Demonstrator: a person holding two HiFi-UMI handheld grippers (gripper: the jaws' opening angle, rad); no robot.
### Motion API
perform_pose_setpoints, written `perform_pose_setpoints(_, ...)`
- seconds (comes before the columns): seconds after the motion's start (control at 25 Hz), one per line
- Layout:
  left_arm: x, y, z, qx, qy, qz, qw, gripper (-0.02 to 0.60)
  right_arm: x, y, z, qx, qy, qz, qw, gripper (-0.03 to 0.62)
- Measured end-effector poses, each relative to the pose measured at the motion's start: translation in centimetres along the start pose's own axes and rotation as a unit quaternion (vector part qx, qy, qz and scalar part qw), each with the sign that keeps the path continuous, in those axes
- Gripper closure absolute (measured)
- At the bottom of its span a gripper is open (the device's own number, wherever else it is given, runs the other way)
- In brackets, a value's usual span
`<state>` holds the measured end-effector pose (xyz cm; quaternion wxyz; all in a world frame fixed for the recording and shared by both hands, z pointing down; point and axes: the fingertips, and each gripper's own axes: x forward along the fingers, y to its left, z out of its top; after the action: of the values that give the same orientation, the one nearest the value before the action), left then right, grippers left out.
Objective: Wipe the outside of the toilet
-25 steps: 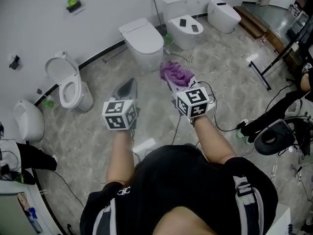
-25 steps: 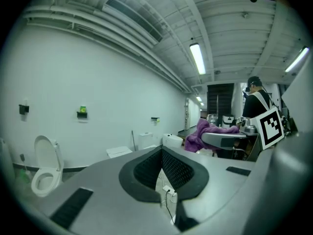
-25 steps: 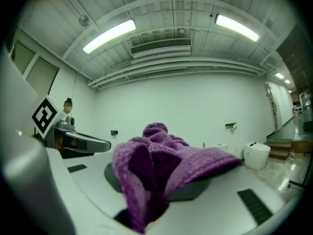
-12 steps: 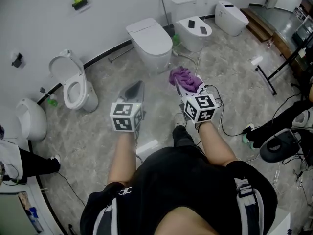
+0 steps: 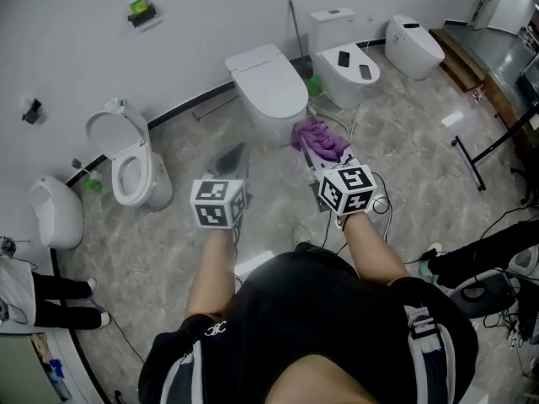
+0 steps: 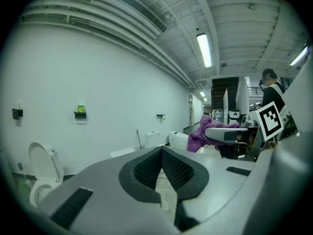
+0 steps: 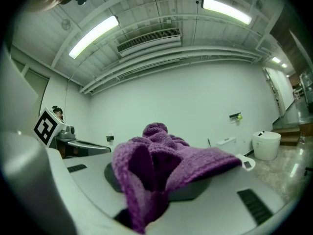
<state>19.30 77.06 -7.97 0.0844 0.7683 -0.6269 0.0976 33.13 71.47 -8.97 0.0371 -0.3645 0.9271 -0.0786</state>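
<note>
A white toilet with its lid closed [image 5: 271,89] stands against the wall ahead of both grippers. My right gripper [image 5: 308,146] is shut on a bunched purple cloth [image 5: 318,137], which hangs over its jaws [image 7: 159,160] and hides the fingertips. It is held above the floor, short of the toilet's front right. My left gripper [image 5: 233,153] is level with it on the left, shut, with nothing between its pads [image 6: 161,166]. The cloth [image 6: 201,131] also shows in the left gripper view.
More toilets line the wall: one with its seat up [image 5: 128,160], one with two phones on its lid [image 5: 347,63], and one at the far right [image 5: 414,42]. A long handle [image 5: 297,25] leans by the wall. Cables [image 5: 383,209] and a black stand [image 5: 476,160] lie to the right.
The view has moved forward, so the closed-lid toilet is nearer. Both grippers keep their pose, and the right one still holds the cloth.
</note>
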Motion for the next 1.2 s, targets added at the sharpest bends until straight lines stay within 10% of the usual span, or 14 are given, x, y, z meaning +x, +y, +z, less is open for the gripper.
perform_pose_setpoints(0.6, 19.8, 6.5, 5.7, -0.001, -0.005, 0.045, 0.9990, 0.574, 16.7, -15.0, 1.3, 0.002, 0.017, 0.045, 0.999, 0.476)
perform_pose_setpoints(1.2, 27.1, 14.1, 3.7, -0.030, 0.019, 0.068, 0.9970, 0.574, 26.6, -16.7, -1.3, 0.003, 0.040, 0.080, 0.996, 0.476)
